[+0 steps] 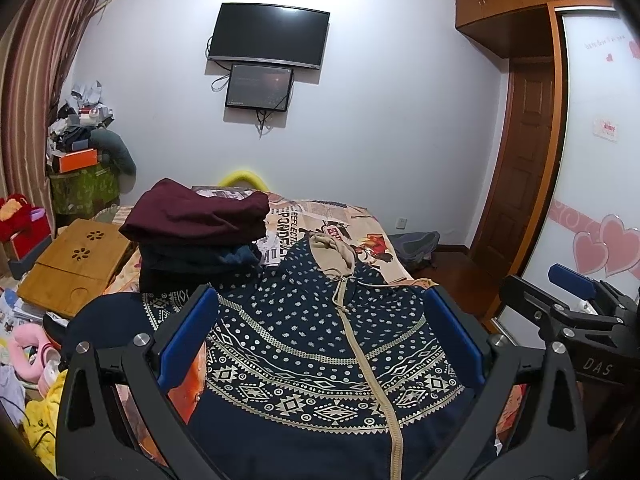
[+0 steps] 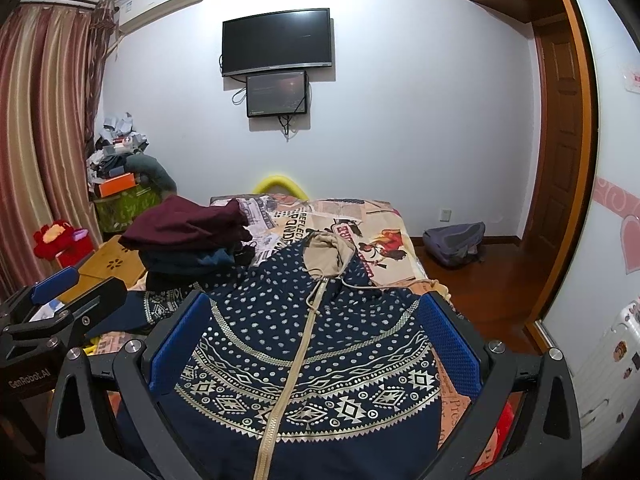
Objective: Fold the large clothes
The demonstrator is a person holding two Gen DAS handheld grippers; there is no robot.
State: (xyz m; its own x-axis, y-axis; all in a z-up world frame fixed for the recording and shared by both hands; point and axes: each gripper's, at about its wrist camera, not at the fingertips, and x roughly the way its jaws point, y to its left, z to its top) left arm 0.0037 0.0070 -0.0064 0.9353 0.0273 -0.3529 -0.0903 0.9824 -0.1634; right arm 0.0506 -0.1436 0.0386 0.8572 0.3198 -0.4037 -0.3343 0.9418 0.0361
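Navy patterned hoodie (image 1: pixel 320 344) lies flat on the bed (image 1: pixel 376 240), zipped; left gripper (image 1: pixel 320 320) and right gripper (image 2: pixel 316 320) spread apart above it.

My bed (image 2: pixel 384 236), covered in a beige newspaper-print sheet, carried a navy zip-front hooded jacket with cream dots and geometric bands (image 2: pixel 320 344), spread flat with its tan-lined hood toward the far end. Just beside it to the left sat a stack of folded clothes (image 2: pixel 192 240), maroon on top of dark blue.
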